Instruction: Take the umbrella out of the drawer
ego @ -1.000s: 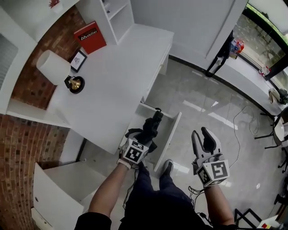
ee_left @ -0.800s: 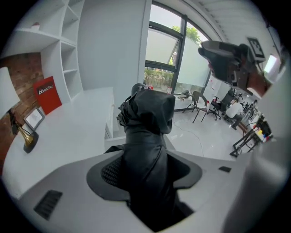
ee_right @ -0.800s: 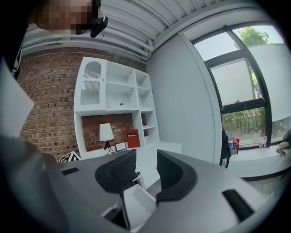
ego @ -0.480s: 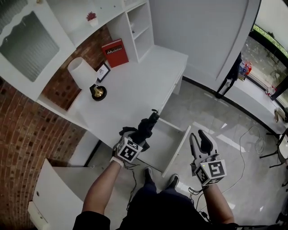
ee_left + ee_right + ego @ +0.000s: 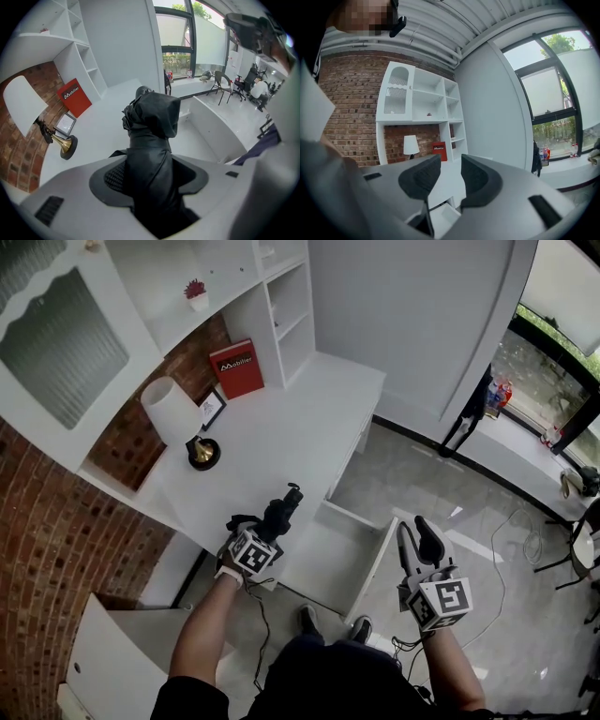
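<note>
A folded black umbrella (image 5: 281,511) is clamped in my left gripper (image 5: 267,527), which holds it over the front edge of the white desk (image 5: 291,437), left of the open white drawer (image 5: 382,553). In the left gripper view the umbrella (image 5: 152,136) fills the gap between the pads and sticks out forward over the desk. My right gripper (image 5: 420,538) hangs above the floor to the right of the drawer. Its jaws have just been closing a little, and they stand apart with nothing between them (image 5: 451,176).
On the desk's far left stand a white lamp (image 5: 172,411) with a brass foot, a small picture frame (image 5: 211,409) and a red book (image 5: 236,367). White shelves (image 5: 281,296) rise behind. The person's shoes (image 5: 307,618) are below the drawer. A cable (image 5: 514,521) lies on the tiled floor.
My left gripper has carried the umbrella up out of the drawer and leftward to the desk's front edge. The right gripper has risen slightly beside the drawer.
</note>
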{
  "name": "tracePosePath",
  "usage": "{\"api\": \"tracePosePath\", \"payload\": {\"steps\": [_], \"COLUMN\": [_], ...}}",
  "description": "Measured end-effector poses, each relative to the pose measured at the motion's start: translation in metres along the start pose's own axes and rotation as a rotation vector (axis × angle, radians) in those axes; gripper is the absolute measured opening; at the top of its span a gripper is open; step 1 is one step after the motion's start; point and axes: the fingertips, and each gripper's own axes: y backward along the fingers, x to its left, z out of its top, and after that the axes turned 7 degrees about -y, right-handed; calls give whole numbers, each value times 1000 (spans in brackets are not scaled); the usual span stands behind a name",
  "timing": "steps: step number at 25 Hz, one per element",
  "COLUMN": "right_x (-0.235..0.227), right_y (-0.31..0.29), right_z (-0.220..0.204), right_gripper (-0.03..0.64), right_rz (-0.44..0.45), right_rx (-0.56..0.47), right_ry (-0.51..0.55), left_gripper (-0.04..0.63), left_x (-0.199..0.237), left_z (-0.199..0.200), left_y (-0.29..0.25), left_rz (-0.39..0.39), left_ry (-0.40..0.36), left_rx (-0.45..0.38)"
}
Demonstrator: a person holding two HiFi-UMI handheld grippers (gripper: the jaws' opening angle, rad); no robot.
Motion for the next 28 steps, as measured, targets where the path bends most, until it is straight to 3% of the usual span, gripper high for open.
{"api": "tracePosePath", "payload": {"steps": [12, 21, 28], "right_x": [-2, 13, 32], "right_y": [-12, -30, -46], "right_z": [7, -5, -8], "right_gripper": [130, 130, 130], "right_rz": [-117, -122, -80], "right_rx": [-12, 9, 20], "right_ry": [9, 7, 15], "left_gripper": [247, 259, 287], "left_x": [49, 57, 66], "left_z": [-33, -35, -33], "left_y": [-50, -61, -51], "left_rz": [-35, -55, 28], "left_ry": [-155, -161, -168], "left_rx": [115, 77, 3]}}
